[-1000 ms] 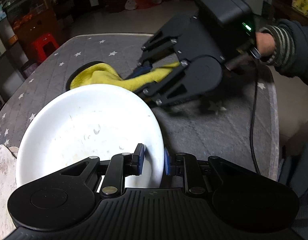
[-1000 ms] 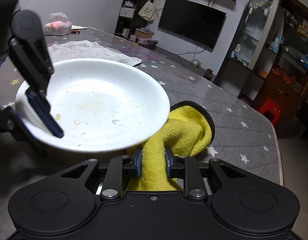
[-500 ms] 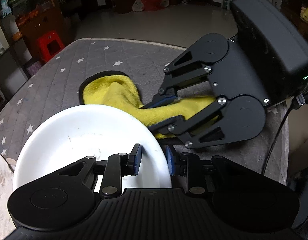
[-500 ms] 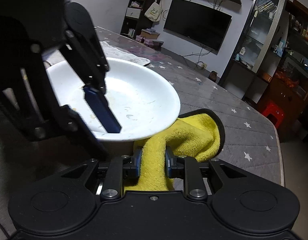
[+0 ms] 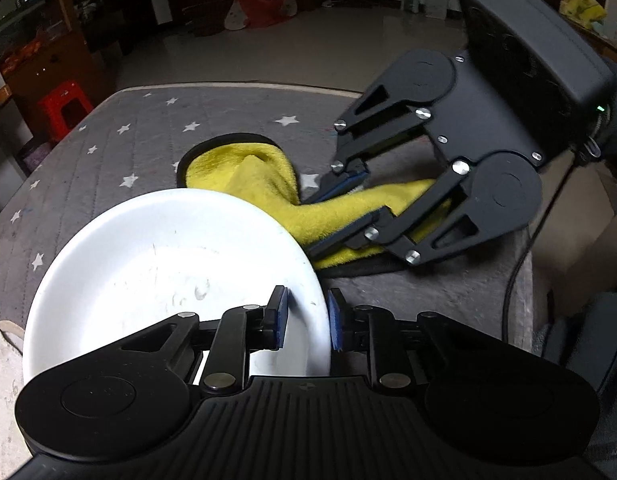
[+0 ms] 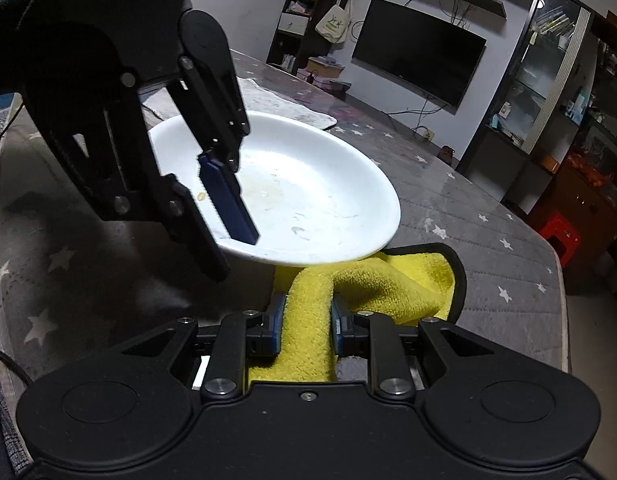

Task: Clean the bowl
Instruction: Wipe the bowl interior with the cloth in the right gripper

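1. The bowl (image 5: 168,264) is white, shallow and wide, more a deep plate; it reads as glazed ceramic, so stiff, fairly heavy for a rim pinch, slick, and breakable if dropped. Dried specks and smears show around its middle (image 6: 276,196), so the cleaning is not yet done
2. It sits tilted, its rim at 4 o'clock in the left wrist view pinched by the left gripper (image 5: 304,320), which is clenched on that edge, one pad inside the wall and one outside. A rim hold on a slick glaze can slip or twist, so the grip should stay deep over the lip
3. The yellow cloth (image 6: 372,288) is plush and limp, light, and easy to bunch. The right gripper (image 6: 306,326) is clamped on a fold of it, with the rest trailing out beneath the bowl's near rim, at 6 o'clock of the bowl in the right wrist view
4. My judgement: a loose tail will drag, so the wad needs lifting over the rim before it can rub the soiled centre
5. Both rest over a grey quilted surface (image 5: 148,132) printed with white stars, soft enough to cushion a slip. A pale mat (image 6: 284,100) lies beyond the bowl at 12 o'clock
6. Around it is a dim living room: a wall television (image 6: 416,64) at 1 o'clock, a red stool (image 6: 558,236) at 3 o'clock, shelving behind
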A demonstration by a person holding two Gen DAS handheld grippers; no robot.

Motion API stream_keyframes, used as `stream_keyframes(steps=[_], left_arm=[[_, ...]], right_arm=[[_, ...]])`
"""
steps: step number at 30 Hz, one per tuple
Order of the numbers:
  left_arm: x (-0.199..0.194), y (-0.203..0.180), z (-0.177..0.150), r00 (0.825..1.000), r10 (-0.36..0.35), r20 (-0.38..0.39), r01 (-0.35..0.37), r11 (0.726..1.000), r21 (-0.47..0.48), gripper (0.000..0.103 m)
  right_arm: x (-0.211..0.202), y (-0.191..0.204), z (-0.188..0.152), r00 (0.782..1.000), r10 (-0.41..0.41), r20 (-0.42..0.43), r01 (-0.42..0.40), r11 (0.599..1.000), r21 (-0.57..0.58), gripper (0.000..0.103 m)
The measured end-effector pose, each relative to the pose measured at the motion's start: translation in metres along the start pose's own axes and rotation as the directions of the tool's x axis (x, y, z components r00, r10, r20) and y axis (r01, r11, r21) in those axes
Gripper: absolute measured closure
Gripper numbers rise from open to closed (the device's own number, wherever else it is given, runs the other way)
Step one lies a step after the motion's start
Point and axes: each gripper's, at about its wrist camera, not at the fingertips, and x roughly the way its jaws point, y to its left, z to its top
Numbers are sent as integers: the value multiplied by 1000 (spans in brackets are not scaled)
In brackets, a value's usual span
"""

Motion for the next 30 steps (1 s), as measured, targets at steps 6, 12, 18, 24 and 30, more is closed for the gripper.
stream_keyframes(steps=[6, 12, 18, 24, 30], left_arm=[[3, -2, -1, 1000, -6, -1, 6, 1000, 12, 81], [6, -2, -2, 1000, -15, 2, 15, 1000, 17, 81], [1, -7, -7, 1000, -23, 1, 23, 999, 25, 81], [-4, -8, -5, 1000, -21, 0, 21, 999, -27, 81], [6, -4, 4, 1000, 11, -1, -11, 998, -55, 80]], right_arm=[[18, -18, 6, 1000, -19, 7, 18, 999, 37, 79], [32, -29, 8, 999, -35, 13, 34, 999, 22, 78], [42, -39, 10, 999, -27, 23, 28, 999, -27, 78], [44, -41, 9, 1000, -16, 22, 17, 999, -49, 79], [35, -33, 7, 1000, -14, 25, 15, 999, -52, 79]])
